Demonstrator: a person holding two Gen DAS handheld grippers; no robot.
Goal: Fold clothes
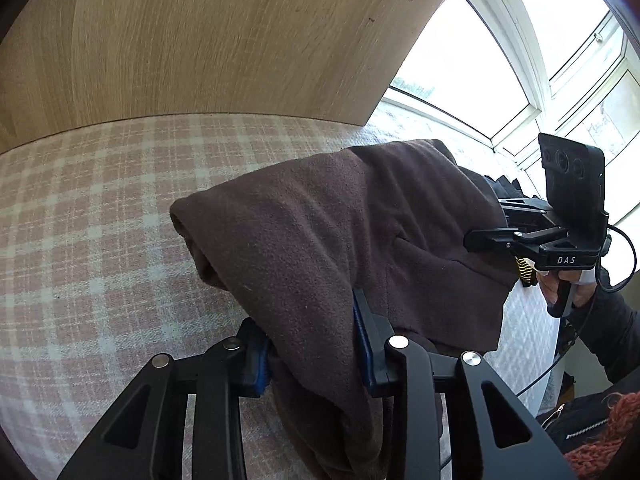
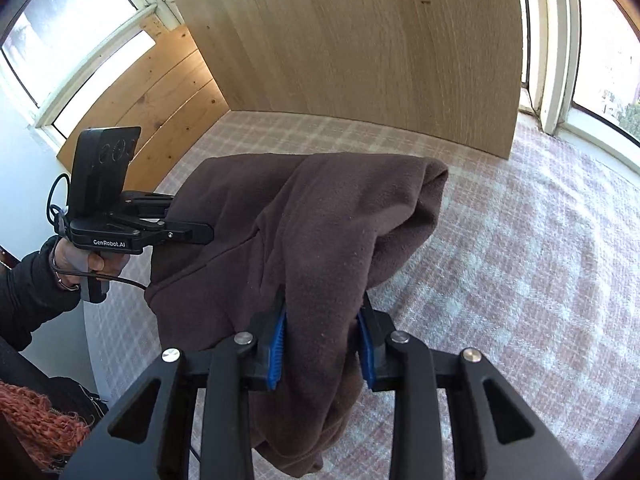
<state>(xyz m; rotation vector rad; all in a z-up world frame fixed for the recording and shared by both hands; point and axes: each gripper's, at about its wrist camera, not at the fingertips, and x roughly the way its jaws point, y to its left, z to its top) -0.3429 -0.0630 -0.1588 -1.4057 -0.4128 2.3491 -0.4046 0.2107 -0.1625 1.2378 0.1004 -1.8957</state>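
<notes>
A dark brown fleece garment [image 1: 320, 216] hangs bunched between both grippers above a pink and white checked bed cover [image 1: 100, 220]. My left gripper [image 1: 316, 344] is shut on one edge of it, the cloth draped over its blue pads [image 1: 366, 344]. My right gripper [image 2: 322, 344] is shut on the other edge [image 2: 320, 240], cloth falling below its fingers. Each gripper shows in the other's view, the right one [image 1: 492, 238] at the garment's far side and the left one [image 2: 192, 232] likewise.
A light wooden headboard [image 1: 220, 40] rises behind the bed. Windows [image 1: 500, 40] stand to the side. The bed's edge [image 2: 96, 340] drops off beside the person's dark sleeve [image 2: 32, 280] and an orange knit scarf [image 2: 40, 420].
</notes>
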